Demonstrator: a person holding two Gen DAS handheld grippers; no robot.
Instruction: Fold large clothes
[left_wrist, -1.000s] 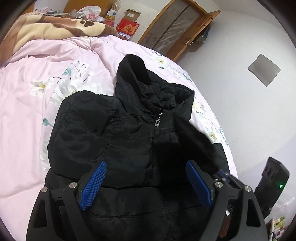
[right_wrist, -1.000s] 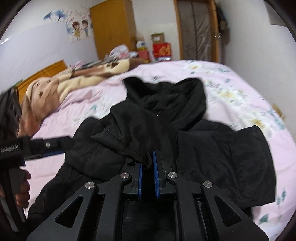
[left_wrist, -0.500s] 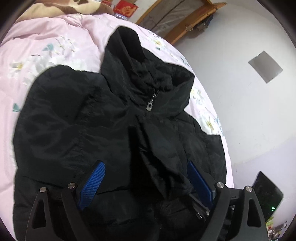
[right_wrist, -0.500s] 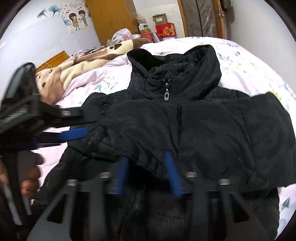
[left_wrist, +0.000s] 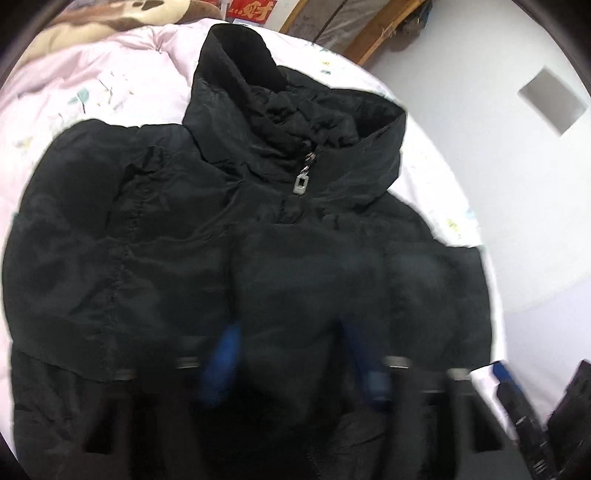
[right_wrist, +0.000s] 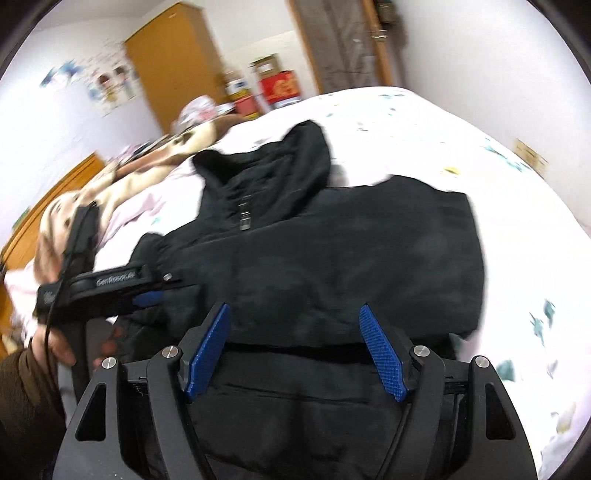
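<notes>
A black padded jacket (left_wrist: 155, 236) lies front up on the pink bed, its silver zip pull (left_wrist: 301, 184) below the collar. Both sleeves are folded across its chest. My left gripper (left_wrist: 295, 350) hangs low over the jacket's middle, blurred by motion. Its jaws are closing with a puffy fold of sleeve between the blue pads, which still stand apart. It also shows in the right wrist view as the left gripper (right_wrist: 147, 297), held by a hand at the jacket's (right_wrist: 351, 266) left side. My right gripper (right_wrist: 295, 332) is open over the jacket's lower part, holding nothing.
The pink flowered bedspread (right_wrist: 424, 140) surrounds the jacket. A brown patterned blanket (right_wrist: 147, 173) lies at the bed's head. A wooden wardrobe (right_wrist: 173, 62), boxes and a door stand beyond. A white wall (left_wrist: 517, 184) and dark equipment (left_wrist: 569, 406) are at the bed's right side.
My right gripper let go of the sleeve it pinched, leaving it across the chest, then opened wide and drew back. My left gripper dropped closer to the jacket and its pads narrowed.
</notes>
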